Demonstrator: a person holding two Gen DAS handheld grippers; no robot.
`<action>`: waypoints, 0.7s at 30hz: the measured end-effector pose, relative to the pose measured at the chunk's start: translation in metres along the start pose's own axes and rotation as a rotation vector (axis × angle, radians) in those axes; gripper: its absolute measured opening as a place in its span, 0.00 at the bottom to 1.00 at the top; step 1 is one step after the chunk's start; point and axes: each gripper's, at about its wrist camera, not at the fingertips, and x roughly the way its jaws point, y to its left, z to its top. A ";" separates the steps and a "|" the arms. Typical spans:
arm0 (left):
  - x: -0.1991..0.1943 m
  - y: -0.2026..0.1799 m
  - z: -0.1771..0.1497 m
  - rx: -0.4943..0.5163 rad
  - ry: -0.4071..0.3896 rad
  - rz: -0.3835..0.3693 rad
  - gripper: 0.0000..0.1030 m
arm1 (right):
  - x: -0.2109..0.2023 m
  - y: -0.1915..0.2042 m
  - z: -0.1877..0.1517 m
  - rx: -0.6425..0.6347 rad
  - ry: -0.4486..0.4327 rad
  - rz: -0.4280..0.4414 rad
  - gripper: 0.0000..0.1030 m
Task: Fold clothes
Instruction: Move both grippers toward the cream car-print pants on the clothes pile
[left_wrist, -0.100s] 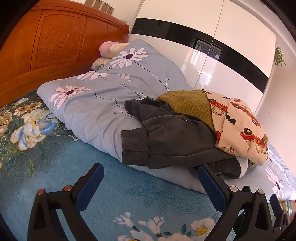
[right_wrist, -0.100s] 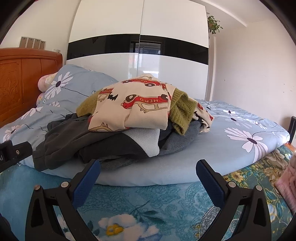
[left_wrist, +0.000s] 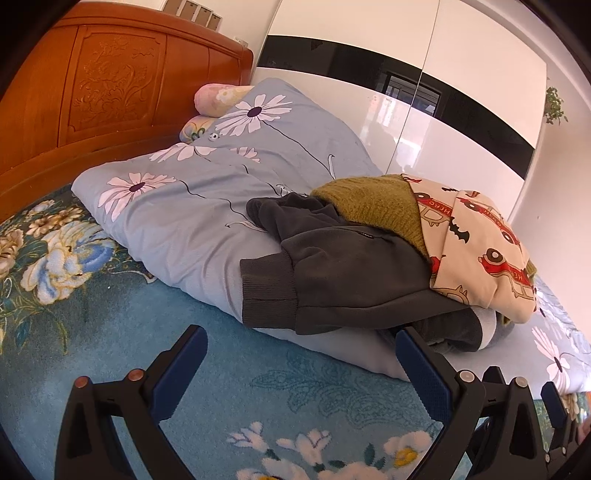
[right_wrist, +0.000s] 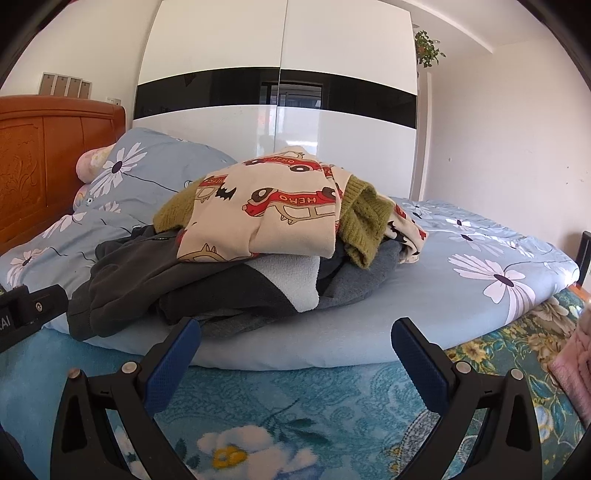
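on the left wrist view, the carved wooden headboard (left_wrist: 110, 85) fills the upper left, the flowered grey-blue duvet (left_wrist: 192, 221) runs down the middle, and the clothes pile sits right of centre: dark grey sweatshirt (left_wrist: 351, 273), olive knit sweater (left_wrist: 373, 206), cream fire-truck print top (left_wrist: 480, 254). left gripper (left_wrist: 301, 365) hangs over the blue floral blanket (left_wrist: 240, 387), jaws spread wide, nothing between them. on the right wrist view, the pile sits centre frame, and the right gripper (right_wrist: 295, 354) is wide apart too, empty.
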 end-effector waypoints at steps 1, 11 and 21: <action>0.001 -0.003 -0.001 0.011 0.006 0.002 1.00 | 0.000 0.000 0.000 0.003 0.004 0.001 1.00; 0.008 -0.013 -0.004 0.054 0.062 -0.019 1.00 | 0.006 0.005 -0.002 -0.045 0.053 0.020 1.00; 0.010 -0.018 -0.006 0.076 0.082 -0.040 1.00 | 0.012 0.002 -0.005 -0.022 0.091 0.038 1.00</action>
